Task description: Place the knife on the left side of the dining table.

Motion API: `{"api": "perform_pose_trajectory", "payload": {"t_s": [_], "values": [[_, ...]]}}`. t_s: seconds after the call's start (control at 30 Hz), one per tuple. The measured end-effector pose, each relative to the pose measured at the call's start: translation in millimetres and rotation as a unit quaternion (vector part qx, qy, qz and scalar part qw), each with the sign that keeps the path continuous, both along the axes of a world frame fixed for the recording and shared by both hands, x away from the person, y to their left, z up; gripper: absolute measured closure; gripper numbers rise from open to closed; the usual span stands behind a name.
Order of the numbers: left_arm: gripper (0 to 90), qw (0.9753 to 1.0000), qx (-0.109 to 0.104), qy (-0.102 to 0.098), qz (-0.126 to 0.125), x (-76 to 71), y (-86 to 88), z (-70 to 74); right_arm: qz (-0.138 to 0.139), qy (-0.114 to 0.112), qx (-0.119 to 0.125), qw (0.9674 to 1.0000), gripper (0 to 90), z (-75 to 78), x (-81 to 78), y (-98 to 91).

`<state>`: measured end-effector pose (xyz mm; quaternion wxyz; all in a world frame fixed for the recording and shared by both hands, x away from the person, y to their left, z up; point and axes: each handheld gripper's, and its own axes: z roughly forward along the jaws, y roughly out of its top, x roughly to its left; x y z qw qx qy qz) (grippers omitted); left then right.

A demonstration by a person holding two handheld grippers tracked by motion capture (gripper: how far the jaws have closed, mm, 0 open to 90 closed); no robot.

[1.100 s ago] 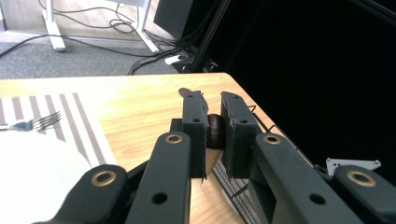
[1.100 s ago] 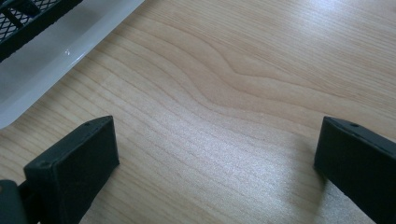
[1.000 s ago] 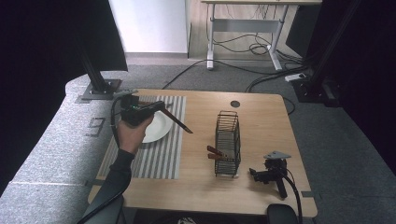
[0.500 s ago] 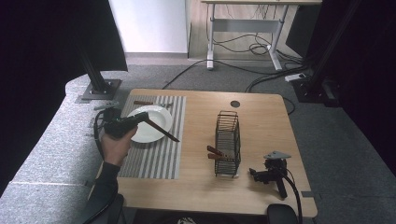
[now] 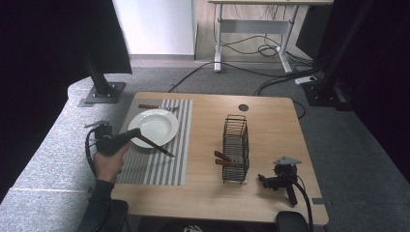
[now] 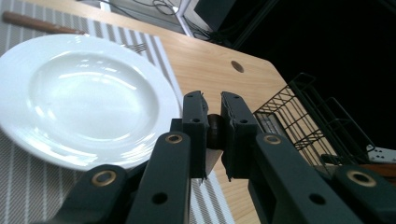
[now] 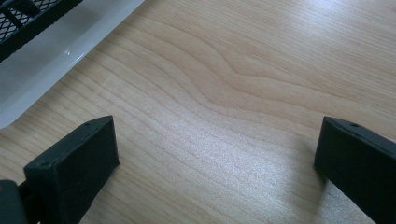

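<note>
Left claw point(image 5: 126, 137) clamped on knife point(image 5: 155, 146) over plate point(image 5: 153, 126) rim, right claw point(image 7: 215, 163) apart

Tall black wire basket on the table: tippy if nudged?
Probably. The tall black wire basket is narrow and upright, so a high sideways push may topple it. Its open wire looks light, so it likely slides on the smooth wooden table.

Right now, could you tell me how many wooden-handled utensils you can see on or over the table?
3 seen: one clamped in the left gripper beside the plate, one lying on the placemat behind the plate, and one in the wire basket. The basket may hide more.
</note>
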<state>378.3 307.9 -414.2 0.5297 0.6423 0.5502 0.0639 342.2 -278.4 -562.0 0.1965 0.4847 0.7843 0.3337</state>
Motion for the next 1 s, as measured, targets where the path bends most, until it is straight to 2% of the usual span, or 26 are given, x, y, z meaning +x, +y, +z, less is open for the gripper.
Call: {"api": "perform_pose_trajectory", "payload": {"t_s": [0.33,0.53,0.83,1.0], "values": [[80.6,0.9997,-0.004,0.014,0.019,3.0,13.9,-16.4,0.000,0.001,0.000,1.0000,0.0,0.0,-0.1,0.1],[79.0,0.9992,0.011,0.016,0.036,6.4,25.6,-27.0,0.000,0.001,0.000,1.0000,0.0,0.0,-0.1,0.1],[74.5,0.9973,0.046,0.011,0.055,11.3,36.4,-43.9,0.000,0.001,0.000,1.0000,0.0,0.0,-0.1,0.1],[73.2,0.9967,0.046,0.015,0.065,12.4,42.1,-53.4,0.000,0.001,0.000,1.0000,0.0,0.0,-0.1,0.1]]}}
